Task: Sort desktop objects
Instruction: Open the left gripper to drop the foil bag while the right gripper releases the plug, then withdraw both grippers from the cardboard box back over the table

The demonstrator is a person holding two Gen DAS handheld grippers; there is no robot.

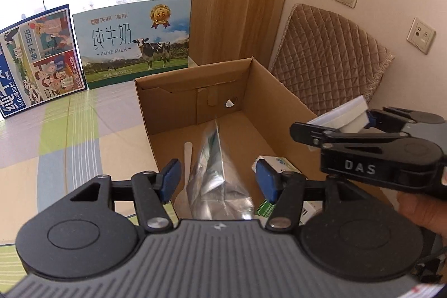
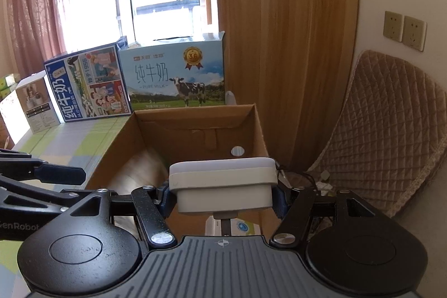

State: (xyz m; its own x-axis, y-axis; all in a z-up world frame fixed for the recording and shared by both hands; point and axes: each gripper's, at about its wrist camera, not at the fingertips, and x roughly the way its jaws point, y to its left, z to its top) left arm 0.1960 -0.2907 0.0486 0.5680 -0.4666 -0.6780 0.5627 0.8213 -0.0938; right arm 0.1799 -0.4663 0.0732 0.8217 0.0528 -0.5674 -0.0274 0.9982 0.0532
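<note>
The cardboard box (image 1: 279,113) stands open on the desk (image 1: 69,130). Above its near edge the left gripper (image 1: 219,180) hangs with jaws apart, pads pressing nothing — a crumpled silver pouch (image 1: 212,175) lies in the box below them, with a white stick (image 1: 186,158) and a small white carton (image 1: 275,161). Over the box's right wall, the right gripper (image 2: 223,200) clamps a white plastic case (image 2: 223,180).

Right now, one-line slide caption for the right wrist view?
Right gripper holds a white case over the open cardboard box, milk cartons behind.
</note>
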